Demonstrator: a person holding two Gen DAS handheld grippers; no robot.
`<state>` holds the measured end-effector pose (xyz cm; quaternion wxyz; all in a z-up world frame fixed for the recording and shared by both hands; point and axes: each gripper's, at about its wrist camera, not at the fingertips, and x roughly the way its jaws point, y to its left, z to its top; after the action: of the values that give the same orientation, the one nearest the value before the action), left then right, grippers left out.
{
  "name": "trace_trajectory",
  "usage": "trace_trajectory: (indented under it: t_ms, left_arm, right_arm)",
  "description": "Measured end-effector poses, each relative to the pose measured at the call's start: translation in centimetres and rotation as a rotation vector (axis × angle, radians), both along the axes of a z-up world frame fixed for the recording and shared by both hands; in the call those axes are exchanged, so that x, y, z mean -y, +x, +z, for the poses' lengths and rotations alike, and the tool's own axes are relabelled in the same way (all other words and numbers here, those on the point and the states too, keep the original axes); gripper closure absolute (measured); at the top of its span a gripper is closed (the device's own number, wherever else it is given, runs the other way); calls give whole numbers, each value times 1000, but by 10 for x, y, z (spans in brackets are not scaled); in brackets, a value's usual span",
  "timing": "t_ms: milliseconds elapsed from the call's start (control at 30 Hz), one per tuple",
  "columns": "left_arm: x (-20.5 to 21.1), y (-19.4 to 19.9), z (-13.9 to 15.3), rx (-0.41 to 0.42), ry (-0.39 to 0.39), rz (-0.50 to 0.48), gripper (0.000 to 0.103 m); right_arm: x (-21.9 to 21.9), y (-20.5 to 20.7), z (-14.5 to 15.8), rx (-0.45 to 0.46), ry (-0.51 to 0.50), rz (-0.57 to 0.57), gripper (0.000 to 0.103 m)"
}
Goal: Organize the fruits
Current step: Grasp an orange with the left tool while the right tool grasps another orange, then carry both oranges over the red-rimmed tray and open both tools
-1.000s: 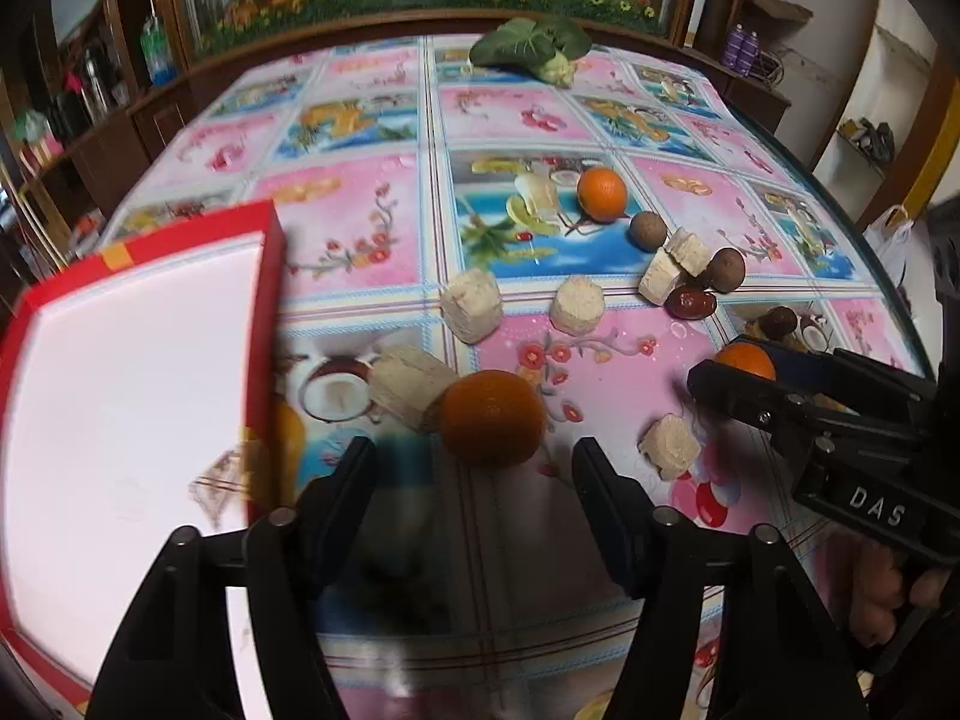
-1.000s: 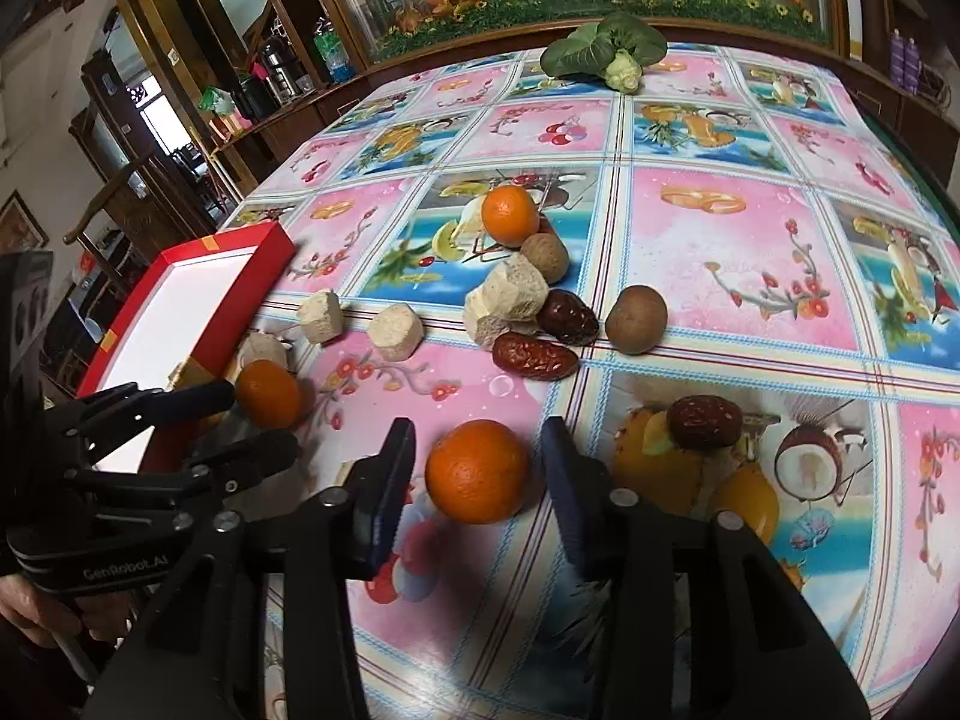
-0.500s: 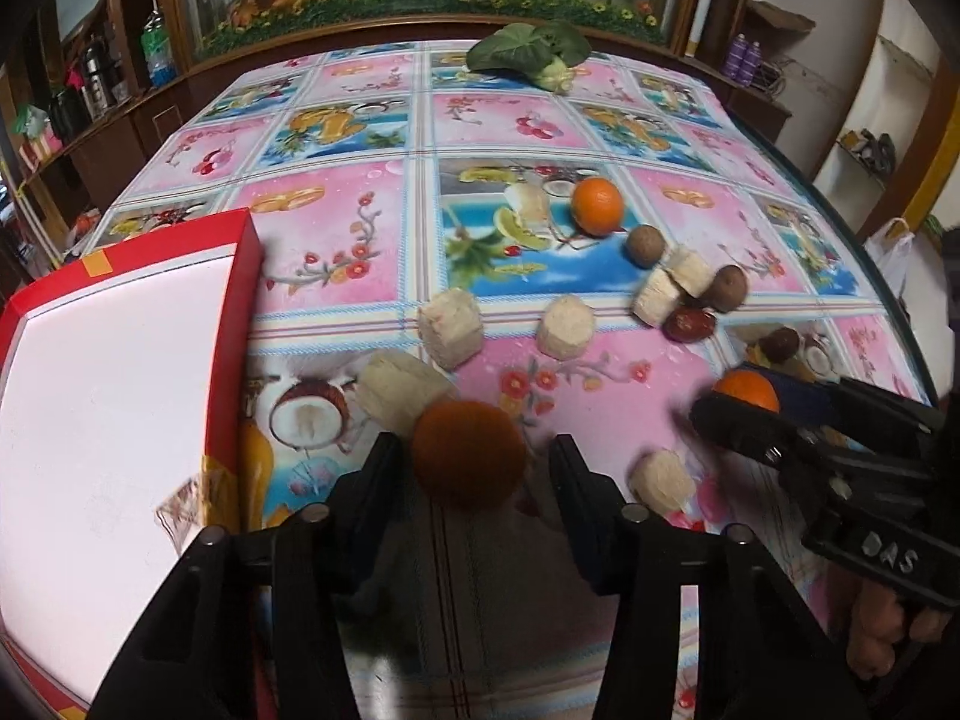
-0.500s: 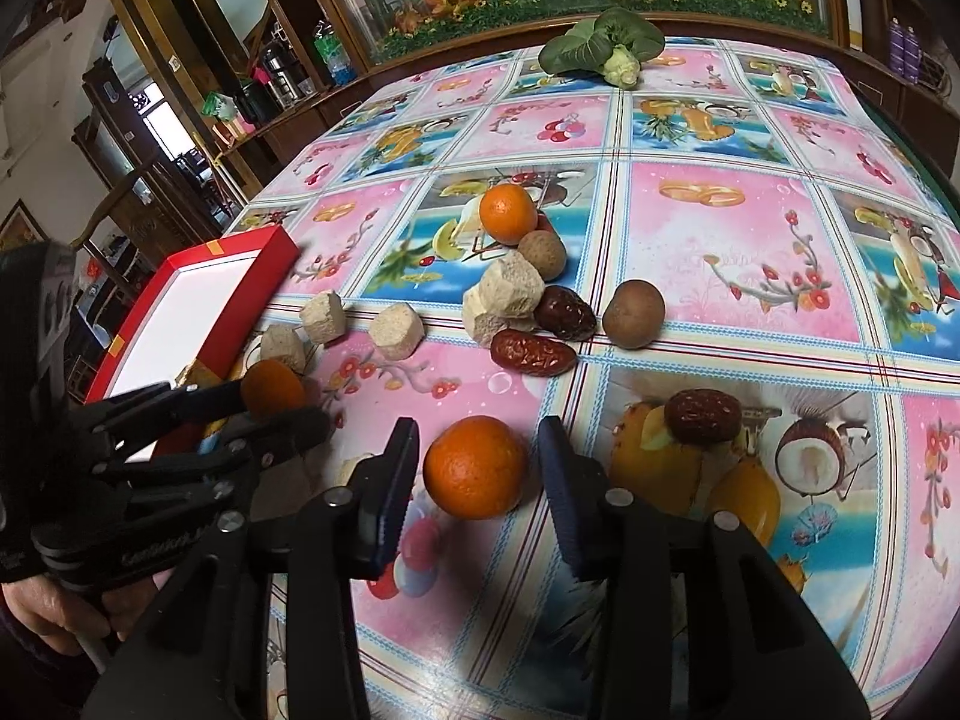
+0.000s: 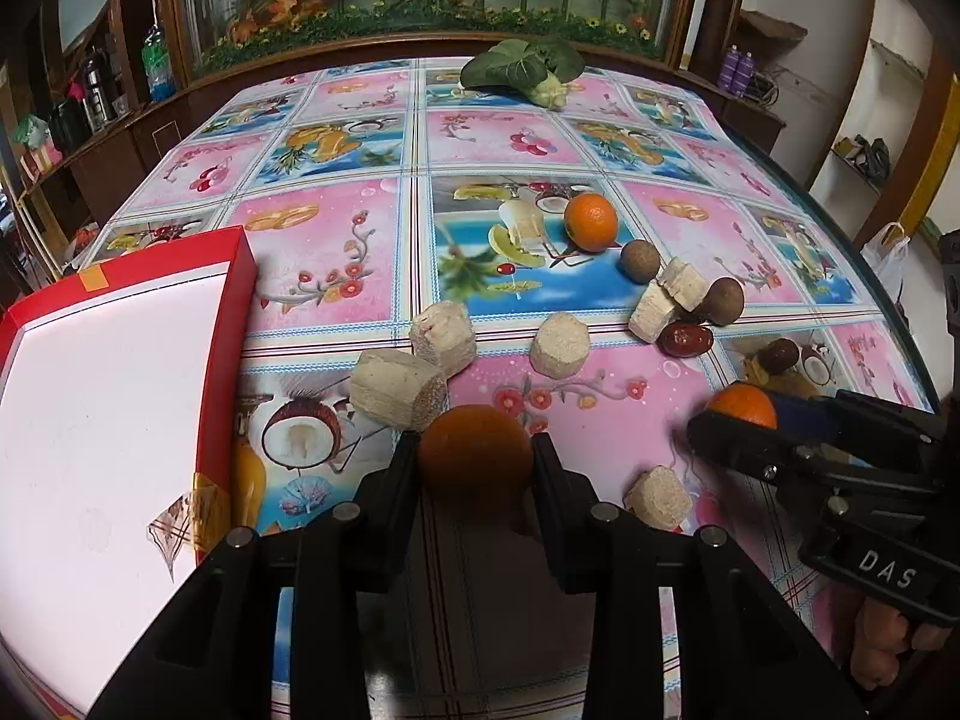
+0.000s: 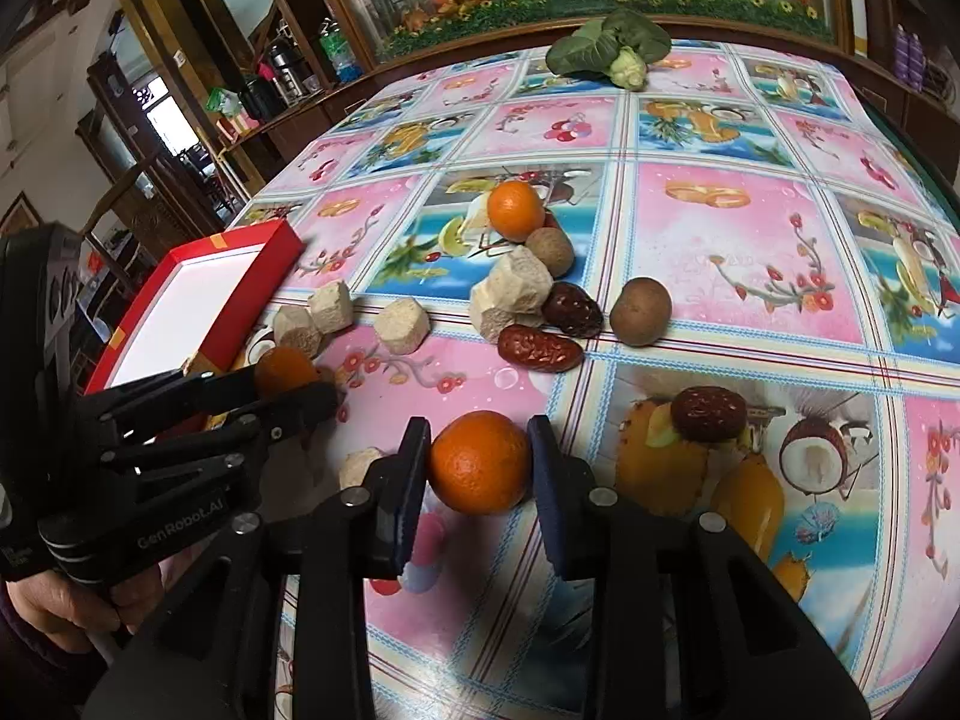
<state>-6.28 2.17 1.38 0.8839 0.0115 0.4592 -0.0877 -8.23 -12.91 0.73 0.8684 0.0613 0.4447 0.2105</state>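
Observation:
In the left wrist view my left gripper [image 5: 474,450] is shut on an orange [image 5: 474,471], with both fingers pressed to its sides, just right of the red box [image 5: 237,312] with its white inside. The right wrist view shows my right gripper [image 6: 480,438] shut on a second orange [image 6: 480,465], pads against both sides, low over the patterned tablecloth [image 6: 750,240]. The left gripper [image 6: 294,384] with its orange [image 6: 282,367] is at that view's left. A third orange [image 5: 591,222] lies farther back on the table.
Beige chunks [image 5: 396,390], red dates [image 6: 540,348], brown round fruits [image 6: 641,311] and another date [image 6: 708,414] lie scattered mid-table. A leafy green vegetable [image 5: 522,69] sits at the far edge. A hand [image 6: 54,612] grips the left tool. Cabinets ring the table.
Both grippers have narrowed from wide open until their fingers touch the oranges. The left gripper also moved forward around its orange.

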Motion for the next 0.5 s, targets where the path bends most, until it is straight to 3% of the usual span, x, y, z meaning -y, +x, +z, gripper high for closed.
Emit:
trace_trajectory:
  t_ms: [167,300,500]
  left_arm:
    - [-2,-4,2,9,-27,-5,68]
    - [-6,-19,21,52,-57,-17,68]
    - [-47,-61,53,135,-40,27,68]
  right_arm:
    - [-1,-2,2,13,15,12,69]
    - [-6,-12,15,91,36,33,69]
    - [-42,-23,31,130,50,123,69]
